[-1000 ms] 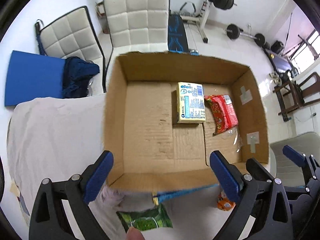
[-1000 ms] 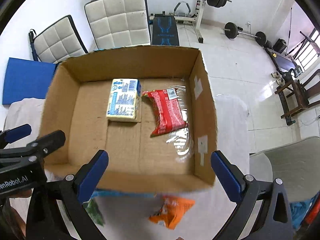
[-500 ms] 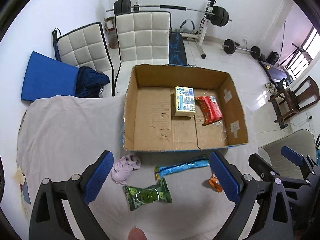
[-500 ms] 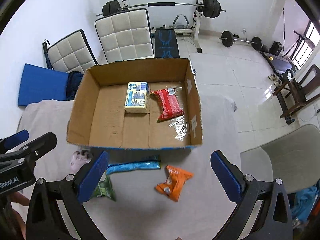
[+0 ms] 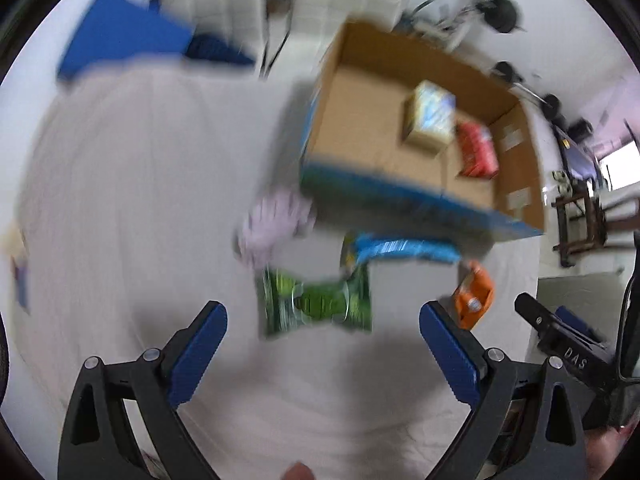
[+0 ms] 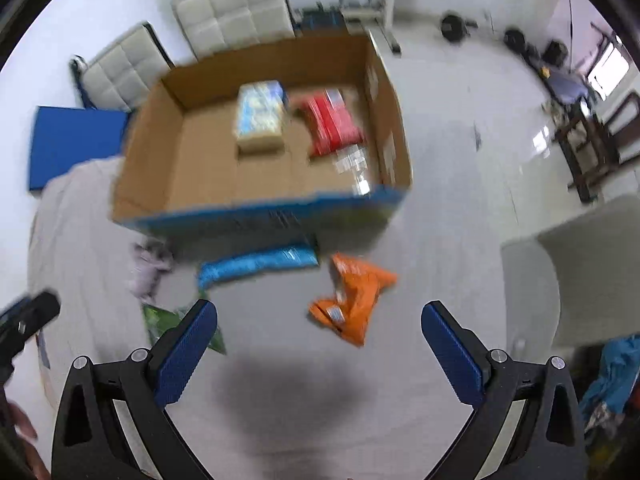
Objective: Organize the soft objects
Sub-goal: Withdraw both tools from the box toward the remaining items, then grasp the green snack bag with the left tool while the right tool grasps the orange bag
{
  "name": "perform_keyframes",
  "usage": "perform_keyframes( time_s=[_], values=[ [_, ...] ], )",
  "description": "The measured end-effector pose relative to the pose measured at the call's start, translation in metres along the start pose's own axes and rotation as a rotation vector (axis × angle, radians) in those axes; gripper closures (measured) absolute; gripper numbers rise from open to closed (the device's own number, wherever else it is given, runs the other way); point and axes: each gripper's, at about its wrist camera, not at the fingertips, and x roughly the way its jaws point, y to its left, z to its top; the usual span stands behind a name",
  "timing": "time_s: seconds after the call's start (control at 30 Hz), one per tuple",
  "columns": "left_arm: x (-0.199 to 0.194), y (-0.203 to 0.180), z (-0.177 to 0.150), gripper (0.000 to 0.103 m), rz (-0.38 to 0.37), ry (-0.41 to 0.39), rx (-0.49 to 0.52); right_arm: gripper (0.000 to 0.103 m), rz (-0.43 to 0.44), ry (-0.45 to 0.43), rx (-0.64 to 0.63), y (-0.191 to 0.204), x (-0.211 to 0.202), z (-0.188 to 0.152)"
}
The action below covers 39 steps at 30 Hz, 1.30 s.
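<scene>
Both wrist cameras look down and forward toward the cardboard box (image 5: 404, 152) (image 6: 208, 160) from its near side; the left view stands further left; both share the box and nearby packets.

One box (image 6: 256, 184) – two packs inside, four soft items outside.

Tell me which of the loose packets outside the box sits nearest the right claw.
The orange packet, lying just ahead of the open right claw. The blue packet lies farther off against the box, and the green packet is off to its left.
</scene>
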Motion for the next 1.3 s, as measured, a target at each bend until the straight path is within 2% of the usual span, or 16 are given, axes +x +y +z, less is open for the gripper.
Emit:
perform_keyframes(
  time_s=[0.1,0.23,0.43,0.53,0.57,0.7,0.73,0.77,0.8,0.83,0.9,0.97,1.03,1.1,1.17,1.3],
  values=[
    [0.048,0.032,-0.015,0.004,-0.099,0.124,-0.229,0.0,-0.011,0.059,0.048,-0.014,0.032,-0.007],
    [0.095,0.05,-0.027,0.004,-0.21,0.206,-0.436,0.0,0.003,0.122,0.106,-0.027,0.065,-0.008],
    [0.149,0.051,-0.023,0.004,-0.318,0.316,-0.631,0.0,0.011,0.144,0.144,-0.035,0.09,-0.001],
    [0.166,0.048,-0.018,0.005,-0.326,0.343,-0.695,0.0,0.003,0.152,0.169,-0.042,0.1,0.004],
    [0.17,0.047,-0.017,0.011,-0.315,0.335,-0.706,0.0,0.003,0.161,0.182,-0.045,0.104,0.007],
    [0.179,0.034,-0.015,0.051,-0.238,0.334,-0.613,0.005,0.023,0.195,0.236,-0.056,0.123,0.013],
    [0.18,0.031,-0.016,0.054,-0.225,0.335,-0.574,0.007,0.03,0.214,0.25,-0.059,0.13,0.014],
    [0.179,0.027,-0.017,0.056,-0.206,0.339,-0.526,0.015,0.036,0.231,0.258,-0.061,0.136,0.014],
    [0.178,0.022,-0.019,0.059,-0.187,0.339,-0.485,0.026,0.044,0.251,0.265,-0.062,0.141,0.014],
    [0.173,0.013,-0.021,0.059,-0.141,0.328,-0.39,0.033,0.05,0.278,0.266,-0.063,0.149,0.012],
    [0.167,-0.001,-0.025,0.064,-0.066,0.314,-0.251,0.055,0.057,0.301,0.251,-0.062,0.156,0.009],
    [0.163,-0.017,-0.033,0.065,0.012,0.309,-0.098,0.064,0.054,0.294,0.212,-0.058,0.155,0.004],
    [0.161,-0.026,-0.039,0.065,0.053,0.305,-0.017,0.065,0.011,0.299,0.124,-0.046,0.151,-0.004],
    [0.164,-0.031,-0.04,0.065,0.064,0.304,0.014,0.067,-0.005,0.332,0.038,-0.034,0.15,-0.016],
    [0.17,-0.036,-0.039,0.064,0.069,0.302,0.008,0.067,-0.026,0.355,-0.038,-0.022,0.151,-0.029],
    [0.183,-0.046,-0.044,0.064,0.099,0.3,0.006,0.064,-0.065,0.315,-0.081,-0.012,0.15,-0.036]
  ],
)
